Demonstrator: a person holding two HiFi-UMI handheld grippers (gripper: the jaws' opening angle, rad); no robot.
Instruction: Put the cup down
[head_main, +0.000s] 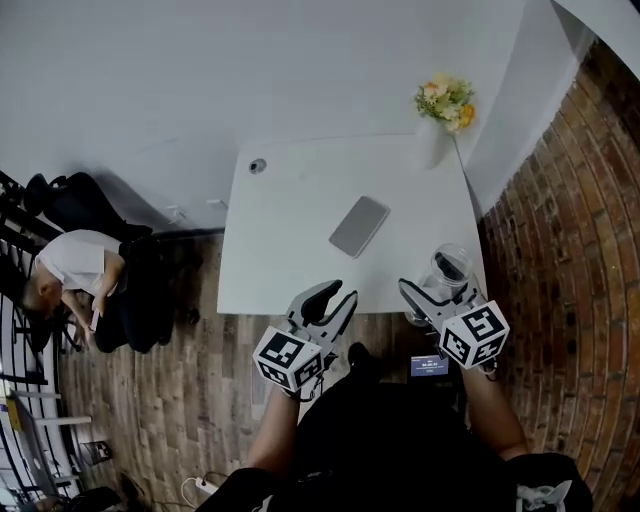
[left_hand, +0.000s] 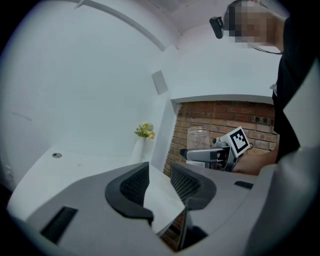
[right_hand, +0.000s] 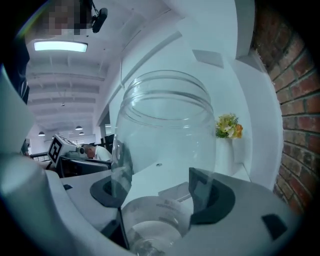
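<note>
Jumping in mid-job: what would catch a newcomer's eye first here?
The clear cup clamped in the right gripper, over the near right corner of the white table. Next, the flowers at its far right corner and the grey slab lying mid-table.

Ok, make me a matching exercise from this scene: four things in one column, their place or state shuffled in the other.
Things:
1. cup
2. flat grey device
3. flowers
4. left gripper

Place or state:
A. at the far right corner of the table
B. jaws apart, nothing between them
C. gripped between the jaws of the right gripper
D. lying flat mid-table

Pairs: 1-C, 2-D, 3-A, 4-B.
</note>
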